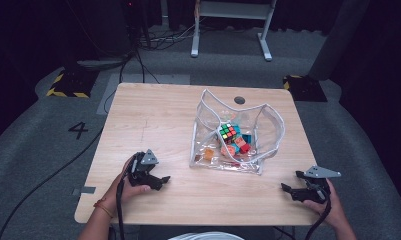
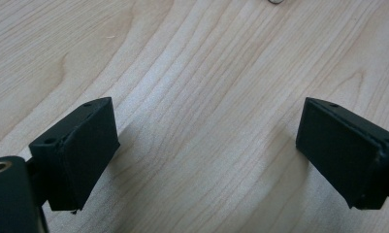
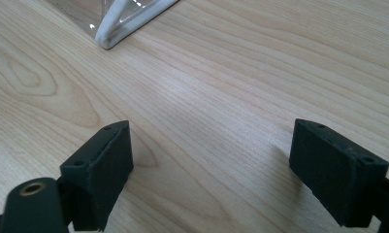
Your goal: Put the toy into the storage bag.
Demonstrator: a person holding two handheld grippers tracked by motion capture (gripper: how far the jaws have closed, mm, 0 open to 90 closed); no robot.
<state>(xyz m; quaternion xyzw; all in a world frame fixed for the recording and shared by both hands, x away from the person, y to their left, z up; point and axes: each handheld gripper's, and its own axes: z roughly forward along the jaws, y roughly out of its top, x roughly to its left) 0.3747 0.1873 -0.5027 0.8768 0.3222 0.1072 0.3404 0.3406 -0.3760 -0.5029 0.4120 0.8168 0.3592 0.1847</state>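
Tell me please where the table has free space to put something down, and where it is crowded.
The widest bare wood on the table lies left of the clear bag, above the left gripper. Another free strip runs along the near edge between the left gripper and the right gripper. It is crowded at the bag, which holds a puzzle cube and small toys.

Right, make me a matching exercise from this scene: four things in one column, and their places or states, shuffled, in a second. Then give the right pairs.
Things:
1. left gripper
2. right gripper
3. puzzle cube
4. clear pouch

Places or states:
A. inside the see-through container, among other small toys
B. open and holding nothing, at the near right corner of the table
C. standing with its top open, right of the table's middle
D. open and holding nothing, at the near left part of the table

Pairs: 1-D, 2-B, 3-A, 4-C
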